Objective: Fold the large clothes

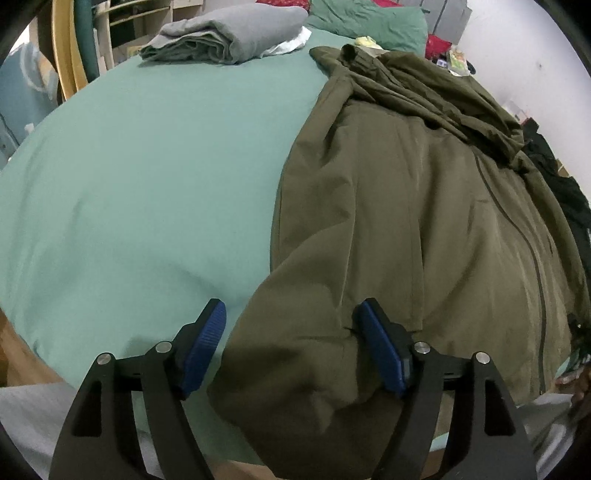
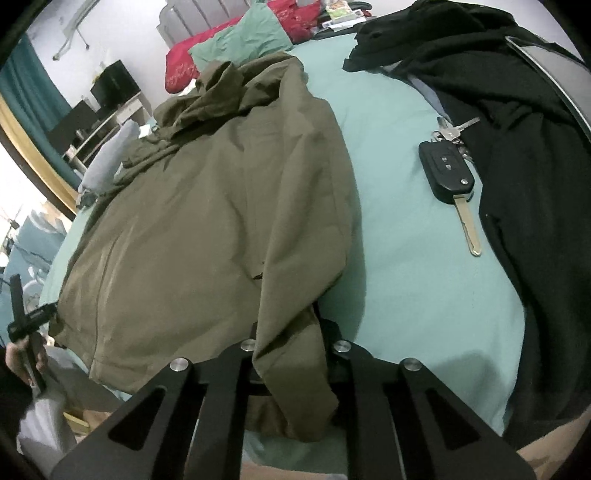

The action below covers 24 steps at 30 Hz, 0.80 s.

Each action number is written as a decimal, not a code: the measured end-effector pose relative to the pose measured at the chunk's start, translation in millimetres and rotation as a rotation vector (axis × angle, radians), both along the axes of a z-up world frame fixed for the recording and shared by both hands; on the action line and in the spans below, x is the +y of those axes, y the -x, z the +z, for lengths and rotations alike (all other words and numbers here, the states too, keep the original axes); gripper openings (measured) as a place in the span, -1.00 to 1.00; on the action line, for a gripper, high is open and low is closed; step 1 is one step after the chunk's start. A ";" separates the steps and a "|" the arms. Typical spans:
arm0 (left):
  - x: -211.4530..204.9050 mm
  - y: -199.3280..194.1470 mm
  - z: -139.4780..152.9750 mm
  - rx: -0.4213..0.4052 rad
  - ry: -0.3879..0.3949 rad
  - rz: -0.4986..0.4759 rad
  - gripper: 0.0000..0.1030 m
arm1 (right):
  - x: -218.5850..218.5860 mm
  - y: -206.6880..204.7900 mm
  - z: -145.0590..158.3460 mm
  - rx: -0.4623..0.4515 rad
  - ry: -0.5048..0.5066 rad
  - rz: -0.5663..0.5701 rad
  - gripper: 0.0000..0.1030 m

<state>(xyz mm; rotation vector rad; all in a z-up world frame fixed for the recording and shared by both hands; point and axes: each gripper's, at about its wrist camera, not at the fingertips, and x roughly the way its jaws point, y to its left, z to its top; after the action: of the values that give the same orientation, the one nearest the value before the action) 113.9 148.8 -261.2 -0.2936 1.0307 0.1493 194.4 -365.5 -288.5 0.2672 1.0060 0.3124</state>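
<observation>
On the bed [image 1: 129, 166], the right claw [image 2: 291, 354] is pinching the jacket [image 2: 207, 221]; the left claw [image 1: 288, 332] is spreading around its sleeve, keys [image 2: 452, 173] and black clothes [image 2: 528, 184] lying nearby.

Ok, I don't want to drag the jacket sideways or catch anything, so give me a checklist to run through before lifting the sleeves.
1. Right gripper shut on the olive jacket: ok, the sleeve cloth runs between its closed fingers.
2. Left gripper gripping the other sleeve: not ok, its jaws stand open around the cloth, pads apart.
3. Car key off the jacket: ok, it lies on the bare green sheet, beside the black garment.
4. Landing space on the sheet left of the jacket: ok, bare up to the folded grey cloth.
5. Zip closed: cannot tell.
</observation>
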 end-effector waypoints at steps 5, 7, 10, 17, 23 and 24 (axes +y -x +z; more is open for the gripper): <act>-16.8 5.7 7.8 -0.013 0.017 -0.118 -0.55 | -1.8 12.4 14.7 -0.064 -0.056 -0.037 -0.85; -22.5 6.1 17.2 -0.024 0.006 -0.142 -0.73 | -5.7 17.9 25.0 -0.106 -0.094 -0.064 -0.86; -15.6 19.0 50.6 -0.104 0.035 -0.139 -0.77 | -12.6 28.0 40.0 -0.160 -0.162 -0.119 -0.86; -11.8 50.3 110.0 -0.188 0.073 -0.158 -0.78 | -19.0 65.6 73.7 -0.254 -0.238 -0.147 -0.86; -3.9 67.5 141.3 -0.241 0.165 -0.130 -0.78 | -27.4 109.1 115.7 -0.347 -0.244 -0.161 -0.86; -2.0 75.5 149.6 -0.251 0.176 -0.134 -0.78 | -29.5 117.0 123.5 -0.362 -0.253 -0.161 -0.86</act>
<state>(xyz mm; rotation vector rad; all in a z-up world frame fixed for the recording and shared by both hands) 38.4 146.8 -111.6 -0.3916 0.8118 -0.0989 77.4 -395.0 -165.0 0.4996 0.5827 0.3273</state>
